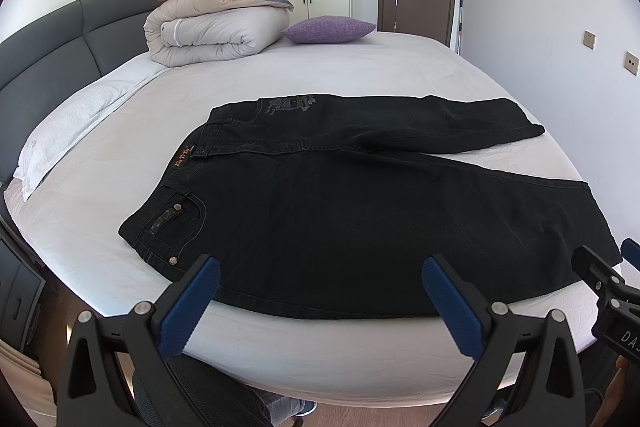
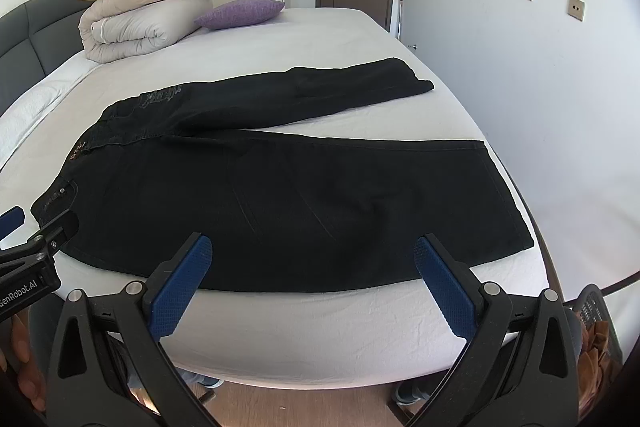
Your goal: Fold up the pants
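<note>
Along the bed's (image 1: 360,75) near edge the black pants (image 1: 340,219) lie flat, long axis parallel to that edge: waistband (image 1: 188,155) toward the headboard end at left, leg hems (image 2: 504,195) toward the foot end at right. Left gripper (image 1: 320,283) hovers nearer the waist, jaws wide, empty. Right gripper (image 2: 312,263) sits nearer the hems, jaws wide, empty. Near leg lies just ahead of both

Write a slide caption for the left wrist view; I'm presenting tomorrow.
Open left tool hovers at the bed edge before black pants laid flat, unfolded.
</note>
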`<state>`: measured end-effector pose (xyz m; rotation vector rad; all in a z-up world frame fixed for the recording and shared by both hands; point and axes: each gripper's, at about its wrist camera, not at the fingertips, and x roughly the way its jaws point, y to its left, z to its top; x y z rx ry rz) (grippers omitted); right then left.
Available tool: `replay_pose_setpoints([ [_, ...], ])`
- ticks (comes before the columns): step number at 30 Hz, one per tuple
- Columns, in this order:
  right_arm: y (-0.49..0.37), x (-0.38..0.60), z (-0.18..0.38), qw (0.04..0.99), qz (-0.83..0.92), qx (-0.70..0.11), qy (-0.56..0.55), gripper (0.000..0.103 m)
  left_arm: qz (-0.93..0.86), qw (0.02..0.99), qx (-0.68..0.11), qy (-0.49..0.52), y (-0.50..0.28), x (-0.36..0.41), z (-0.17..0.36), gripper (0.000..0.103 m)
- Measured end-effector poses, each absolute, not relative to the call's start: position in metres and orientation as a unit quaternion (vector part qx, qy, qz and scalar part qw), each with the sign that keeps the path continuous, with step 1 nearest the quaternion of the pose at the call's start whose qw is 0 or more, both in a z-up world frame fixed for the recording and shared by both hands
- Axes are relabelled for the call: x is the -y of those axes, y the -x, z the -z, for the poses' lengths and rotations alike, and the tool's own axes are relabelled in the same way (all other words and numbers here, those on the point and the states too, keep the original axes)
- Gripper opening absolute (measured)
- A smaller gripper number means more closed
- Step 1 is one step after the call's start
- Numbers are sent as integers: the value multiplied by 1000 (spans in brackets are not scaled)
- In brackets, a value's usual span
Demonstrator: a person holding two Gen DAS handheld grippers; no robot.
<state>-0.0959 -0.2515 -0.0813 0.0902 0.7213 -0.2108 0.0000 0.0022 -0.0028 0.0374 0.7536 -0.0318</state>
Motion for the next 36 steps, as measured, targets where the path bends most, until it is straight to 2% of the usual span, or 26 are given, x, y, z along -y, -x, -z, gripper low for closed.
replay_pose_setpoints([
  [36,97,248,86,928,101,-355,-46,103,10,930,-368,-13,0,-13,7,103],
])
